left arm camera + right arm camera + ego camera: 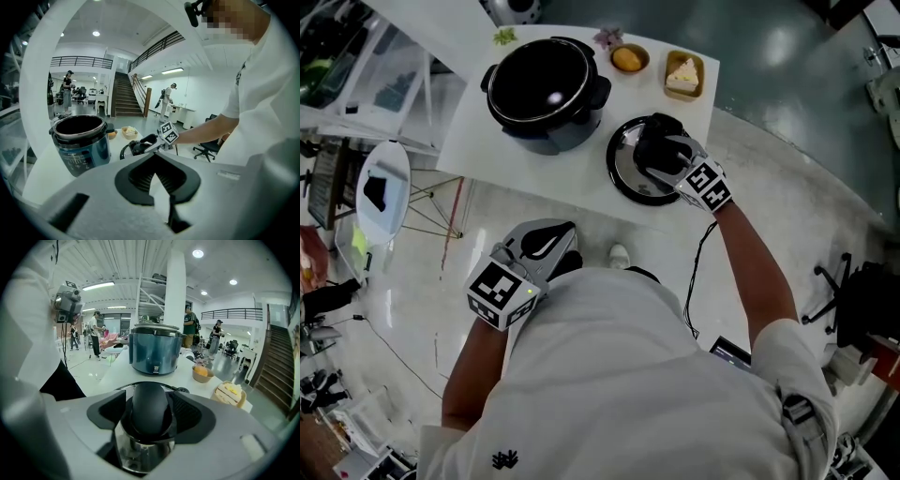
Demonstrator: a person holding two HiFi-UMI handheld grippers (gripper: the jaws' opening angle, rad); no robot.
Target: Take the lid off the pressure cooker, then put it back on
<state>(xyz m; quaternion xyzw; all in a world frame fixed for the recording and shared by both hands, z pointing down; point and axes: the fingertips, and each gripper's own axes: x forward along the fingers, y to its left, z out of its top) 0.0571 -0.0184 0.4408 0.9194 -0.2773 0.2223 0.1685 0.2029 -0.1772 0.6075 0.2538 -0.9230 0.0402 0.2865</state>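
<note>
On the table, head view: the cooker [546,89] stands open, with no cover on it; the lid [622,173] lies flat on the white table [487,141] just right of it, near the front edge.
Right gripper, head view: the right gripper [661,152] sits over the lid's middle and covers its knob.
Left gripper, head view: the left gripper [546,242] hangs short of the table, close to the person, well apart from the lid.
Left gripper view, jaws: the left gripper's [154,171] tips are drawn together with nothing between them.
Left gripper view, beyond: the cooker [80,143] is at left; the lid [125,151] lies to its right, with the right gripper [145,143] on top.
Right gripper view, jaws: they are spread wide, one on each side of the black knob [150,411]; the pads sit close beside it and do not seem to press.
Right gripper view, beyond: the lid's rim [123,386] shows past the knob; the cooker [154,352] stands upright behind, apart from the lid.
</note>
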